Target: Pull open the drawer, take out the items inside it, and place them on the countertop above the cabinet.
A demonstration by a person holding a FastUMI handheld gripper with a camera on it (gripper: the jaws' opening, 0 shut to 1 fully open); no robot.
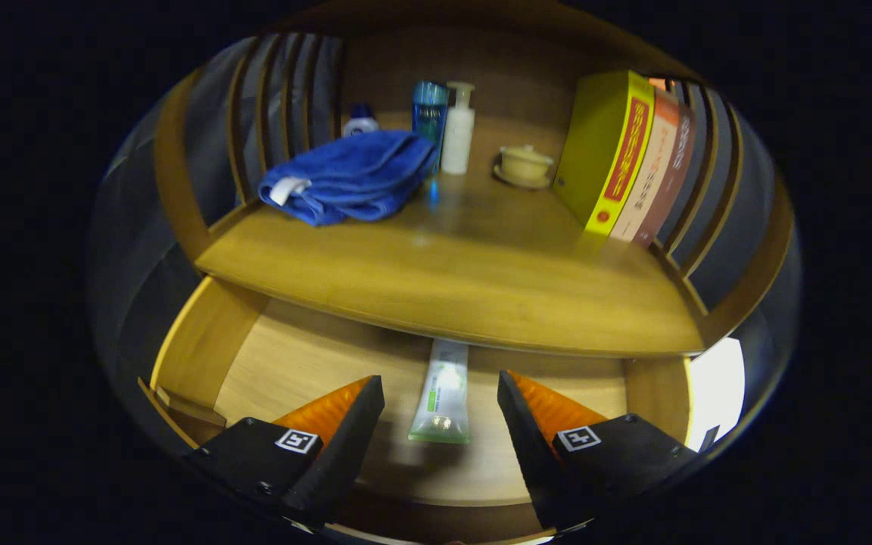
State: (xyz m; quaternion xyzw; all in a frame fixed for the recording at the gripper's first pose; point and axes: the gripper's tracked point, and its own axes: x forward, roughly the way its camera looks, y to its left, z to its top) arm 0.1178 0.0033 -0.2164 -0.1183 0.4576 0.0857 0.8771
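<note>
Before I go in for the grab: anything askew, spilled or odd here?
Nothing stands out. The tube lies flat in the open drawer, partly under the countertop, between the open gripper fingers.

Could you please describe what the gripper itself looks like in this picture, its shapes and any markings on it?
The gripper has two wedge-shaped fingers that taper to points, each with a ribbed inner face. Each finger sits on a blocky base carrying a small square black-and-white marker on top. No cables or sleeve can be seen.
</note>
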